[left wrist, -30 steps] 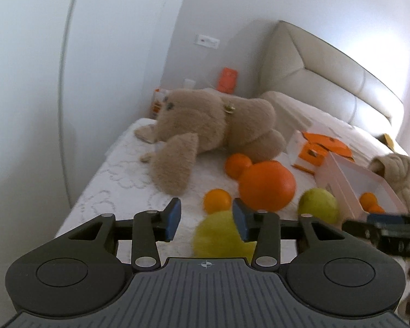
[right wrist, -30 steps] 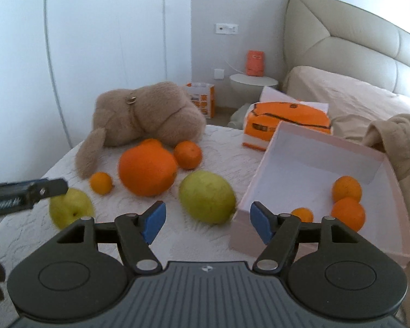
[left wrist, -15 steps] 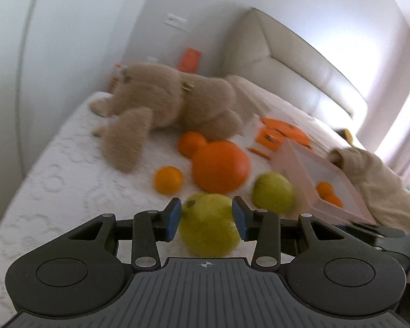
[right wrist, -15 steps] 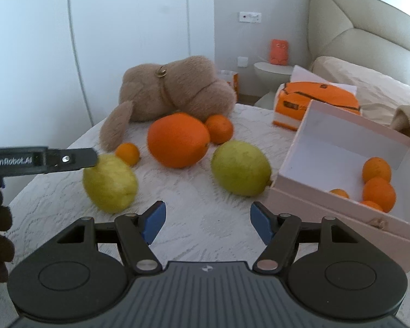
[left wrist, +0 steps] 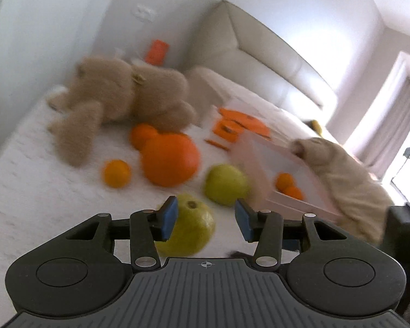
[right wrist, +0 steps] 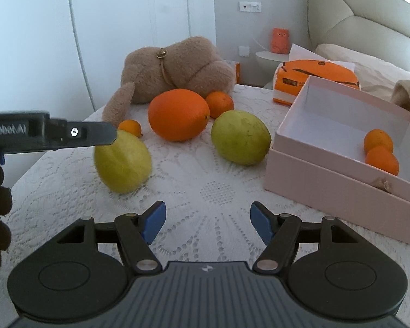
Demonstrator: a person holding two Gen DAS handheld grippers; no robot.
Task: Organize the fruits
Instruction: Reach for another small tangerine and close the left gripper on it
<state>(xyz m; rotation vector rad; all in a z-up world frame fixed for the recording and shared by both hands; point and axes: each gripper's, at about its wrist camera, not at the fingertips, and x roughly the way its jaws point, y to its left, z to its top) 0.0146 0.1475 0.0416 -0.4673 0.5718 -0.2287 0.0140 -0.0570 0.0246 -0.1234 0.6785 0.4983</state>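
Note:
A yellow-green fruit (left wrist: 188,229) lies on the white lace bedspread between the jaws of my left gripper (left wrist: 206,220). The jaws are opening: the left pad overlaps the fruit and the right pad stands clear of it. In the right wrist view one left finger (right wrist: 68,134) reaches over the same fruit (right wrist: 123,161). My right gripper (right wrist: 206,222) is open over bare bedspread. Beyond lie a second green fruit (right wrist: 240,136), a big orange (right wrist: 177,113), a medium orange (right wrist: 220,104) and a small one (right wrist: 129,127). The pink box (right wrist: 328,175) at the right holds small oranges (right wrist: 378,140).
A brown plush bear (right wrist: 175,68) lies behind the fruit. An orange package (right wrist: 314,73) sits behind the box, and a beige blanket (left wrist: 350,180) is bunched against the box's far side. The padded headboard and a white wall bound the bed.
The left gripper's jaws have widened around the yellow-green fruit and its view has swung toward the box. The right gripper has sunk closer to the bedspread.

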